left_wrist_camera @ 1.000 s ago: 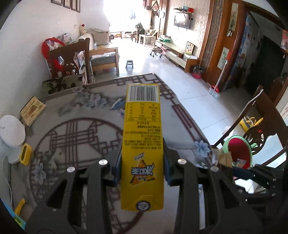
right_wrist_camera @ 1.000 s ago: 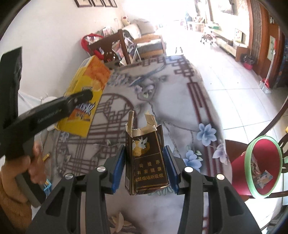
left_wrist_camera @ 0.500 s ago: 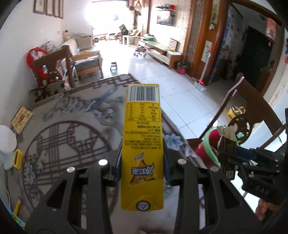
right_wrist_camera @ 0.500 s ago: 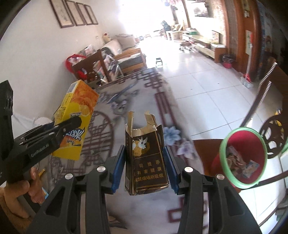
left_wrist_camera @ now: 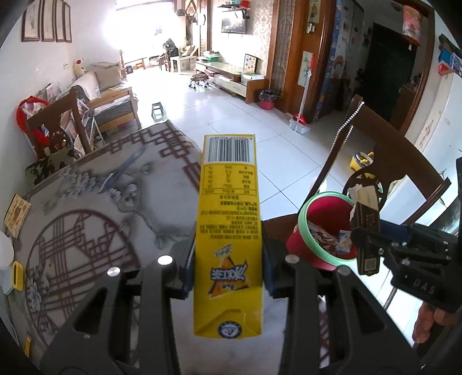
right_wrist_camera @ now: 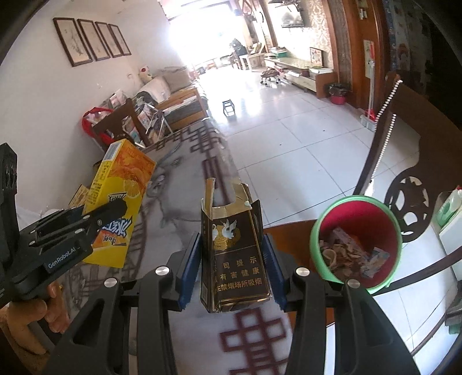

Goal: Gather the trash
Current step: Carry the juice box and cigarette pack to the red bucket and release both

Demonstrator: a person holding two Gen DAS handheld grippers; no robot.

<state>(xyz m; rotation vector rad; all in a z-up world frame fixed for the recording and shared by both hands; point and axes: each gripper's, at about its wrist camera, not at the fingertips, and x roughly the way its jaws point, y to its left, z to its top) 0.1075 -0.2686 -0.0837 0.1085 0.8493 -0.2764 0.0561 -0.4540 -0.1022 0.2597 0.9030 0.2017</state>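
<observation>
A home living room: sofa [left_wrist_camera: 98,83], wall-mounted television [left_wrist_camera: 233,25], framed pictures [right_wrist_camera: 92,43], tiled floor [left_wrist_camera: 236,115].

Daylight pours in from the far end of the room, well ahead of both grippers, and burns out to pure white there. It throws a glossy sheen along the tiled floor [left_wrist_camera: 231,115]. The side walls are evenly lit. The patterned tablecloth [left_wrist_camera: 86,216] below the fingers is smeared by motion blur in both views, while the held yellow carton [left_wrist_camera: 228,230] and dark cigarette pack [right_wrist_camera: 234,253] stay sharp. Fisheye distortion bends the door frames and picture frames near the edges, and the corners fall to black.
</observation>
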